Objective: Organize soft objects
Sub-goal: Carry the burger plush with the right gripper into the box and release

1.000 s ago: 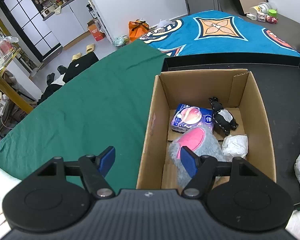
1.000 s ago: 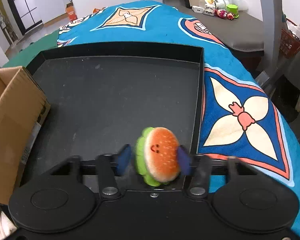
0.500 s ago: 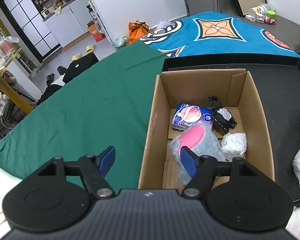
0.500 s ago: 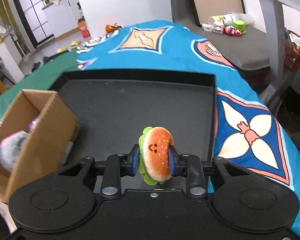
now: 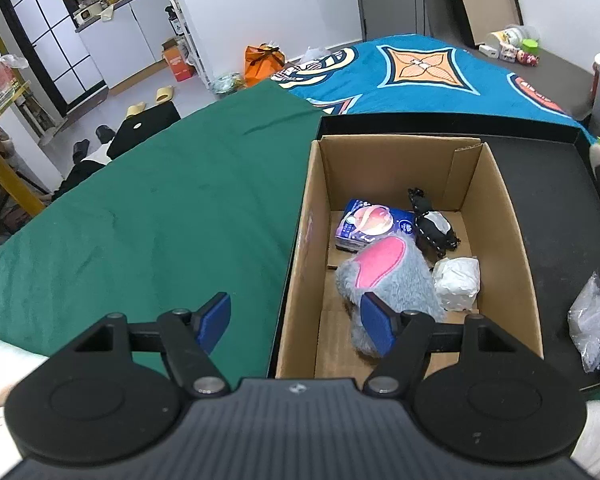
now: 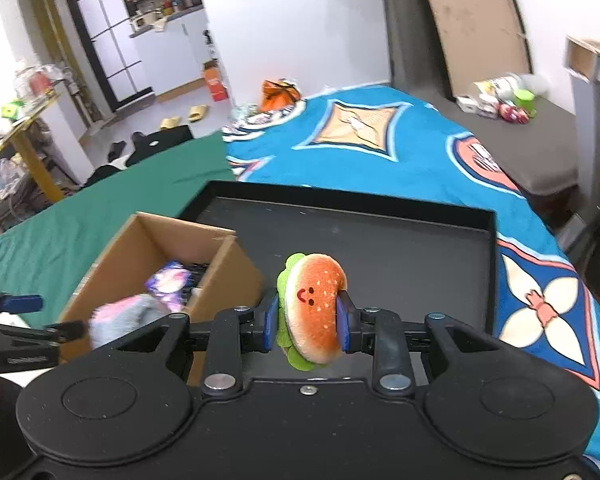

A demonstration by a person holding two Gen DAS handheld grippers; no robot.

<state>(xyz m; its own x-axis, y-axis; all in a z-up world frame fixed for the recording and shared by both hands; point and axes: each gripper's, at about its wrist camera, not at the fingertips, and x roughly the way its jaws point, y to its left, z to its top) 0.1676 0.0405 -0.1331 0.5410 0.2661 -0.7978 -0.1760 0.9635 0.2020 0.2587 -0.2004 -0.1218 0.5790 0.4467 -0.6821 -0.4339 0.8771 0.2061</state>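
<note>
Black tray (image 6: 380,236) on the bedspread, cardboard box (image 5: 496,200) at its left end, part-filled: grey plush (image 5: 392,280), packets. Left gripper (image 5: 296,316) gapes empty over the box's near edge. Right gripper (image 6: 306,318) clenches the burger plush (image 6: 314,304) mid-air above the tray. Risk: squashed plush slipping free short of the box, or clipping the left gripper.

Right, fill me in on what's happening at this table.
A person is sorting soft things into a cardboard box that stands on a black tray. The right gripper is clamped on a small burger plush, held in the air over the tray, to the right of the box. The left gripper is open and empty over the box's near left corner. Inside lie a grey and pink plush, a tissue pack, a black and white toy and a white bundle.
</note>
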